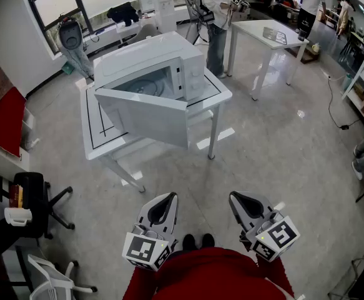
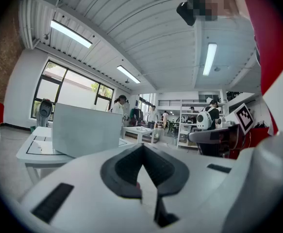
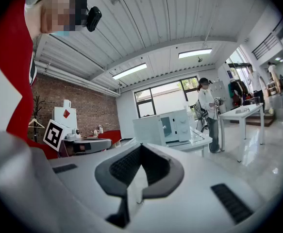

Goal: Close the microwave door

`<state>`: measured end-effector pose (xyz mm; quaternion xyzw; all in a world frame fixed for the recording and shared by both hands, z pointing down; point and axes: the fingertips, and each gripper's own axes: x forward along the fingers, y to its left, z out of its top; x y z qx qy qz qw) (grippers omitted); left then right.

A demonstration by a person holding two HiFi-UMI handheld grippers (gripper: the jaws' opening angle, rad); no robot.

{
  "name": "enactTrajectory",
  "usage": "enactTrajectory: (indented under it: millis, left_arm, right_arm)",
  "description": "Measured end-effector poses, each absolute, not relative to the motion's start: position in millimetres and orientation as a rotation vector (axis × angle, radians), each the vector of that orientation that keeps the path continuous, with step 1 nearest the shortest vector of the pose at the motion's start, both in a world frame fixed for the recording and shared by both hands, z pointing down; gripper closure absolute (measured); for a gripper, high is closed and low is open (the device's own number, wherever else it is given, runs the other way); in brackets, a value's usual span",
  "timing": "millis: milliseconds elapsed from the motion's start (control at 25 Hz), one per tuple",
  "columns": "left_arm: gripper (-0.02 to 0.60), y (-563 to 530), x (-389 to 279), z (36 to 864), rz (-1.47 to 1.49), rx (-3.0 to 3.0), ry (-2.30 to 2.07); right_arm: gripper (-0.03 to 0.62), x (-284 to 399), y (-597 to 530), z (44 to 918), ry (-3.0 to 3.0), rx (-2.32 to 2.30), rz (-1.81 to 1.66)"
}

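A white microwave (image 1: 153,64) stands on a white table (image 1: 218,96) across the floor from me. Its door (image 1: 145,114) hangs wide open toward me, and the glass turntable shows inside. Both grippers are held low near my body, well short of the table. My left gripper (image 1: 168,197) is shut with nothing in it, and so is my right gripper (image 1: 233,197). In the left gripper view the jaws (image 2: 142,147) point at the door's (image 2: 86,130) outer face. The right gripper view looks past the shut right gripper (image 3: 141,147) to the microwave (image 3: 174,125) ahead at the right.
A second white table (image 1: 263,31) stands at the back right with a person (image 1: 216,17) beside it. A black office chair (image 1: 37,195) and a white chair (image 1: 50,280) are at my left. A red sofa (image 1: 7,117) lines the left wall. Bare grey floor lies between me and the microwave table.
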<state>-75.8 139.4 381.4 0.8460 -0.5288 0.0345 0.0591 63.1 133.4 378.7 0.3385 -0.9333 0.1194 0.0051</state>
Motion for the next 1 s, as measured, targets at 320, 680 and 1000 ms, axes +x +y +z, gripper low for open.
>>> enactTrajectory:
  millis: [320,680,1000]
  left_arm:
    - [0.571,143.5,-75.0,386.5,0.111,2.551,-1.594]
    - [0.571,144.3,-76.9,391.5,0.105,2.523,-1.607]
    - [0.571,138.1,-62.4,398.4,0.137,2.526,-1.588]
  right_arm:
    - [0.58,63.4,136.4,383.1,-2.916,1.055,0.393]
    - [0.58,64.2,135.8,384.4,-2.956,1.029,0.449]
    - [0.58,74.4,130.9,390.4,-2.946,1.025,0.476]
